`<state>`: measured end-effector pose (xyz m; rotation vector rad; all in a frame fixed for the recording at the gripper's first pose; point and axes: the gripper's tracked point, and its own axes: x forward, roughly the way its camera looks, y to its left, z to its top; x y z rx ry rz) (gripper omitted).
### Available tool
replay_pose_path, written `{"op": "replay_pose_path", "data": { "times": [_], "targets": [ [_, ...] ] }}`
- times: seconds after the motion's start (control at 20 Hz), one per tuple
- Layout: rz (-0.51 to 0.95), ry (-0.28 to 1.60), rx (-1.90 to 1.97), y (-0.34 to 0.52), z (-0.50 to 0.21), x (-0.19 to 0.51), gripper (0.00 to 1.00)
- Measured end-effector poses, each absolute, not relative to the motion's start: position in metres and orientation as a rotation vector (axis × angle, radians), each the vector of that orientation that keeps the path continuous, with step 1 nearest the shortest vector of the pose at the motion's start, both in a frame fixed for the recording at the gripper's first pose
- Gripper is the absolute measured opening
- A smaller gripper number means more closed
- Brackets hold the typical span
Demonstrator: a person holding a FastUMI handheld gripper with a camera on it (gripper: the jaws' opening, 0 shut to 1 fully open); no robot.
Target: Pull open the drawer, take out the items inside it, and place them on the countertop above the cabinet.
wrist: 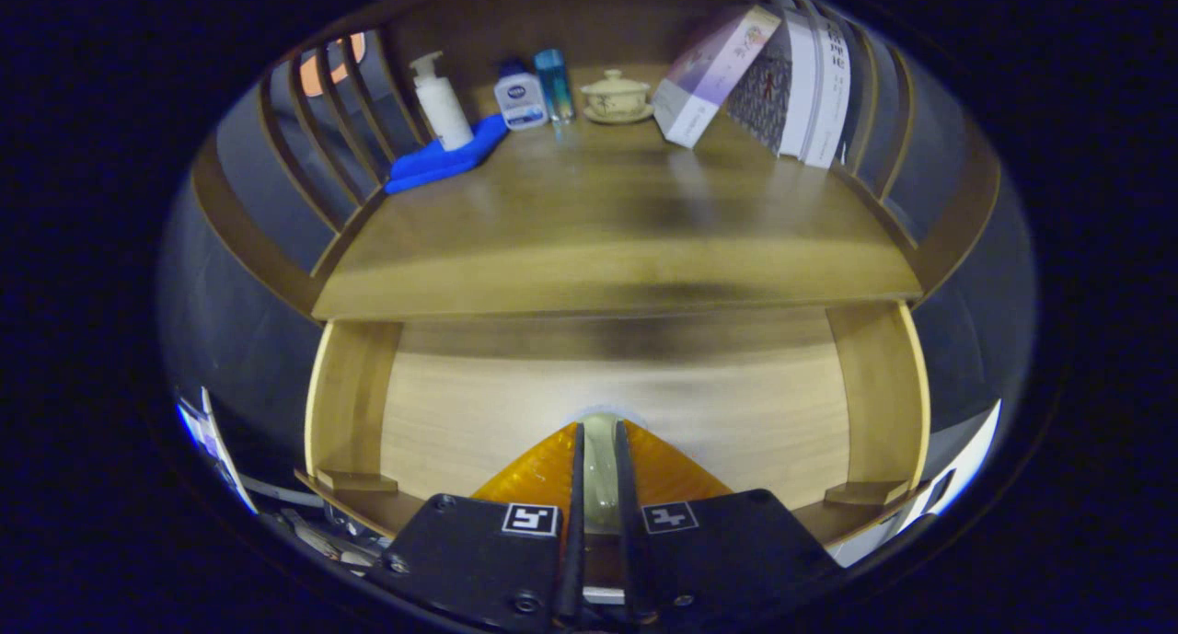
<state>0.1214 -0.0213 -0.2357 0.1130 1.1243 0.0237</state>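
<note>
The wooden drawer point(345, 404) stands pulled open below me, and its pale floor shows bare ahead of my fingers. My gripper point(599, 424) hangs over the drawer's front part, its fingers close together and pressing on a narrow pale item point(600, 473) held between them. What that item is, I cannot make out. Beyond the drawer lies the wooden countertop point(607, 220) of the cabinet, with a wide bare middle.
At the back of the countertop stand a white pump bottle point(440, 105) on a blue cloth point(442, 160), a small white bottle point(520, 96), a blue bottle point(555, 84) and a lidded cup on a saucer point(615, 96). Books point(773, 82) lean at the right. Slatted wooden rails flank both sides.
</note>
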Motion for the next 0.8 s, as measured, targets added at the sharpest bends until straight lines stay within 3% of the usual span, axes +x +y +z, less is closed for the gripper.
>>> {"op": "replay_pose_path", "data": {
  "times": [0.7,0.8],
  "targets": [
    [0.066,1.249,-0.091,-0.025,-0.285,0.107,0.31],
    [0.065,1.248,-0.069,-0.024,-0.291,0.106,0.28]
  ]
}}
